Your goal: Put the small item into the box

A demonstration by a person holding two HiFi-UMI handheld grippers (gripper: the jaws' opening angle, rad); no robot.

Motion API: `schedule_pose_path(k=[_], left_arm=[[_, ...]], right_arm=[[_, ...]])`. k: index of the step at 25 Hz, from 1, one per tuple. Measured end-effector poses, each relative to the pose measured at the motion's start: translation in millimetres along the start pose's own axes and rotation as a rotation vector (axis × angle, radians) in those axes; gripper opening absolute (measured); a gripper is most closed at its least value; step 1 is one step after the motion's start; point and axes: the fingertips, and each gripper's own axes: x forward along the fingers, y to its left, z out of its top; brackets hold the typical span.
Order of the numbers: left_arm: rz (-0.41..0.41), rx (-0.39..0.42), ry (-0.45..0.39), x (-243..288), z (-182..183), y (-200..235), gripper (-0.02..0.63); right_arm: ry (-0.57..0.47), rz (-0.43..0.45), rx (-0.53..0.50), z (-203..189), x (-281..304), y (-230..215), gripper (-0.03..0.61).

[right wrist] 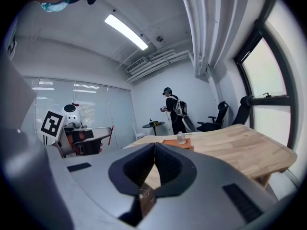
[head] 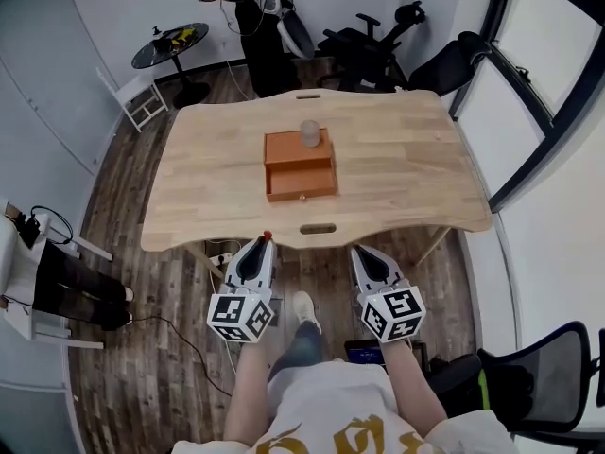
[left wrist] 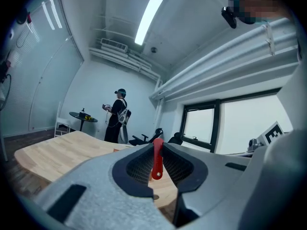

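An orange wooden box [head: 299, 149] stands mid-table with its front drawer [head: 301, 183] pulled open; the box also shows far off in the right gripper view [right wrist: 169, 141]. A small clear jar [head: 309, 132] sits on the box's top. My left gripper [head: 267, 241] hovers off the table's near edge, shut on a small red item [head: 267, 235]. In the left gripper view the red item [left wrist: 157, 159] stands upright between the closed jaws of that gripper [left wrist: 157, 147]. My right gripper [head: 357, 251] [right wrist: 154, 147] is beside it, shut and holding nothing.
The light wooden table [head: 406, 168] has a slot near its front edge [head: 318, 228]. A person [head: 257, 26] stands behind it beside a round black table [head: 170, 45]. Office chairs [head: 373, 45] stand at the back right, a white chair [head: 140, 100] at the left.
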Motion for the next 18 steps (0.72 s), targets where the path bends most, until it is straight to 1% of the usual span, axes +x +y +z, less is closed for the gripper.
schedule_pose_path(k=[3, 8, 11, 13, 15, 18], left_arm=[[-0.022, -0.038, -0.002, 50.0, 3.4, 26.3, 0.054], [-0.068, -0.074, 0.034, 137.4, 10.7, 66.1, 0.054], [-0.087, -0.103, 0.036, 183.5, 17.8, 96.0, 0.054], [-0.099, -0.101, 0.045, 208.2, 20.7, 113.2, 0.054], [-0.116, -0.078, 0.069, 228.7, 21.3, 127.0, 0.054], [-0.131, -0.06, 0.084, 249.4, 24.1, 145.8, 0.054]], right_arm=[[0.028, -0.012, -0.001, 3.0, 48.9, -21.9, 0.012], [0.057, -0.053, 0.006, 21.5, 128.5, -58.6, 0.012], [0.072, -0.075, 0.01, 28.1, 175.4, -75.0, 0.012], [0.083, -0.097, 0.019, 30.0, 202.4, -87.2, 0.012], [0.085, -0.118, 0.033, 33.8, 225.7, -97.5, 0.012], [0.079, -0.132, 0.033, 41.1, 252.8, -102.0, 0.012]])
